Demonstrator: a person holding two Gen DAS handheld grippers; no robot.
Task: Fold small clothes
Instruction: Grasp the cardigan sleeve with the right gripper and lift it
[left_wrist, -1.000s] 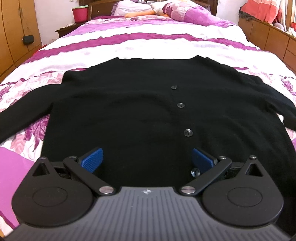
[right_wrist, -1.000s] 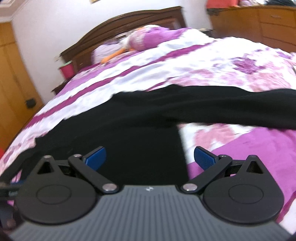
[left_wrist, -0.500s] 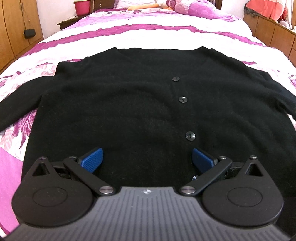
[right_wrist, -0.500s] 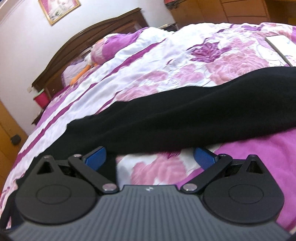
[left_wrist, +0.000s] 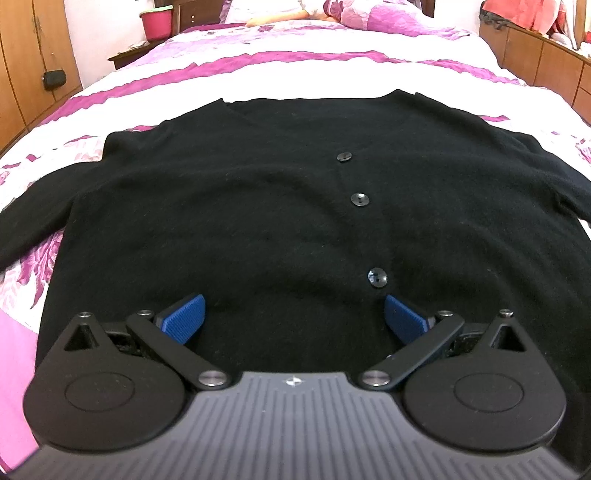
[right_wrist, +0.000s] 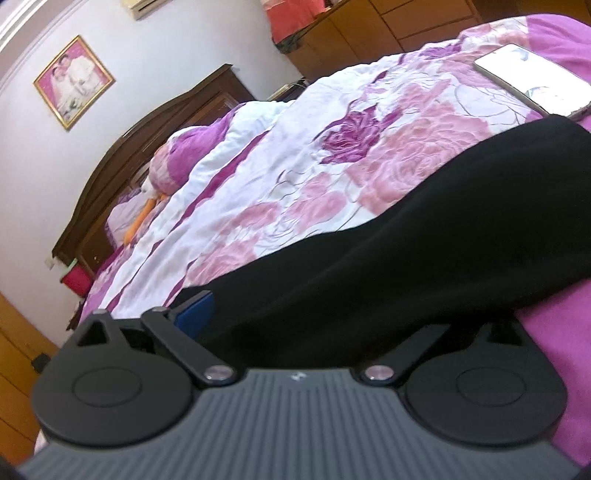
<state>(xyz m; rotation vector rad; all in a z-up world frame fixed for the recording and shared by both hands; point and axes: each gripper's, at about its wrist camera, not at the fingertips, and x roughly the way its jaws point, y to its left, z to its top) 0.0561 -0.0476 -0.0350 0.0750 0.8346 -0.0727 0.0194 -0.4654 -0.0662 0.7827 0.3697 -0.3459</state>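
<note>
A black buttoned cardigan (left_wrist: 258, 206) lies flat, front up, on the pink floral bedspread (left_wrist: 295, 40), sleeves spread to both sides. My left gripper (left_wrist: 293, 319) is open and empty, hovering over the cardigan's lower hem near the bottom button (left_wrist: 376, 277). In the right wrist view the cardigan's right sleeve (right_wrist: 424, 258) runs across the bed. My right gripper (right_wrist: 306, 314) is open, low and tilted, with the sleeve lying between its jaws; its left blue pad (right_wrist: 195, 314) shows, the right pad is hidden by black cloth.
A phone or tablet (right_wrist: 535, 77) lies on the bed beyond the sleeve's cuff. Pillows (left_wrist: 369, 14) and a wooden headboard (right_wrist: 147, 147) are at the far end. A pink bucket (left_wrist: 157, 22) stands on a nightstand at left; wooden cabinets (left_wrist: 546, 62) line the right side.
My right gripper has swung right along the sleeve and dropped lower, so the sleeve now sits between its jaws. My left gripper has shifted slightly over the hem.
</note>
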